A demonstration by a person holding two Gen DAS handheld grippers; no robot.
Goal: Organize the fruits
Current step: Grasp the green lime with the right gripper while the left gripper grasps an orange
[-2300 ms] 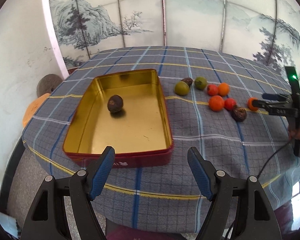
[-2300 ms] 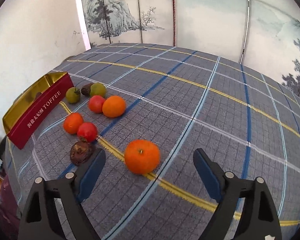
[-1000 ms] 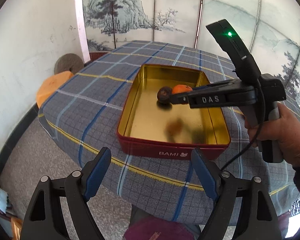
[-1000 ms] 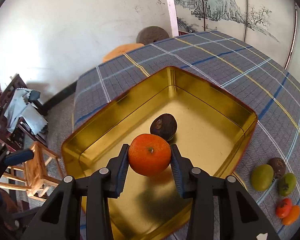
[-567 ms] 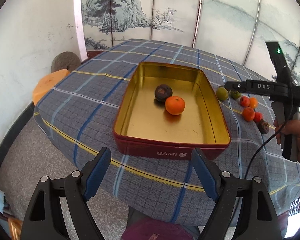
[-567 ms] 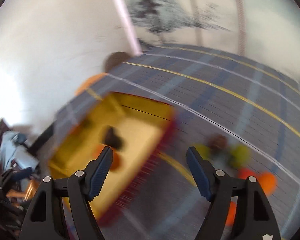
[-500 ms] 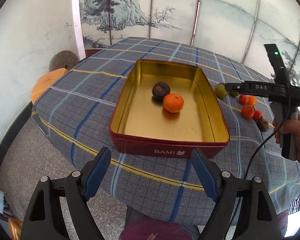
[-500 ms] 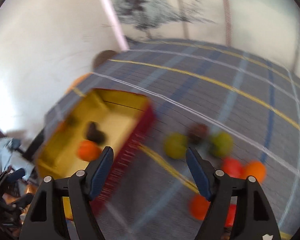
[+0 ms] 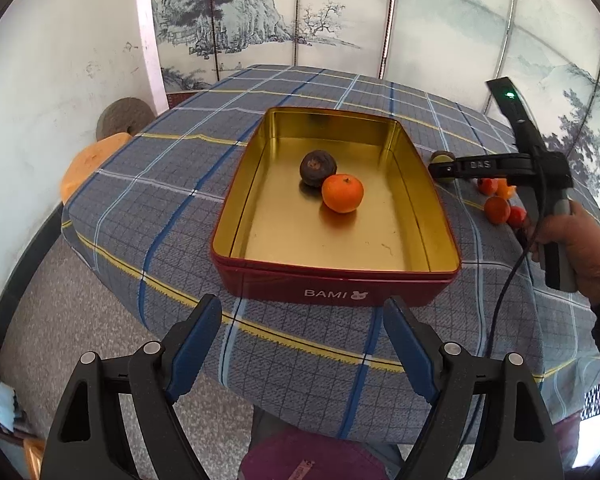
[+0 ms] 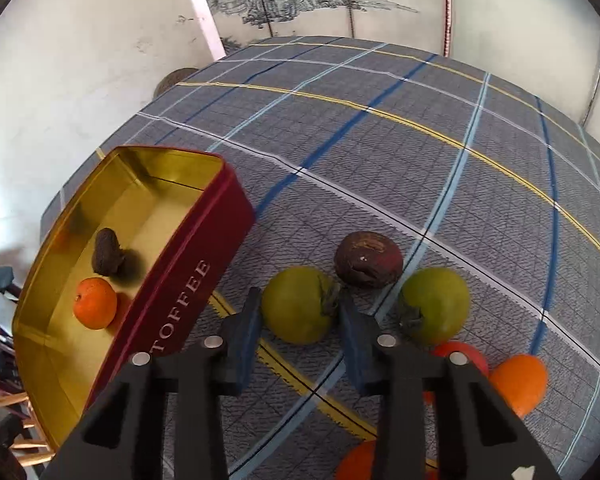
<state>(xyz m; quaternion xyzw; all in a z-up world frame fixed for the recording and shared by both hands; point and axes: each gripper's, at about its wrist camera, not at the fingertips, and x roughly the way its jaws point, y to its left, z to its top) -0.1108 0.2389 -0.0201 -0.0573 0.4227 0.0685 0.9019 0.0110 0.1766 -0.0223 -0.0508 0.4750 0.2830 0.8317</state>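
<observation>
1. On the plaid tablecloth (image 9: 148, 208), a red tin (image 9: 336, 292) with a gold inside holds an orange (image 9: 342, 193) touching a dark wrinkled fruit (image 9: 318, 167).
2. The right gripper (image 10: 296, 320) brackets a smooth green fruit (image 10: 296, 310), contact unclear.
3. The left gripper (image 9: 302, 348) hangs wide, empty.

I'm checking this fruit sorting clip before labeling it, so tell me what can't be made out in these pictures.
- Right wrist view: whether the right hand-held gripper already pinches the green fruit or only straddles it; its pads hide the fruit's sides.
- Right wrist view: the red fruit and the lowest orange fruit are largely hidden behind the gripper body.
- Left wrist view: the loose fruits beside the tin are partly hidden by the right gripper and hand; their count is unclear.
</observation>
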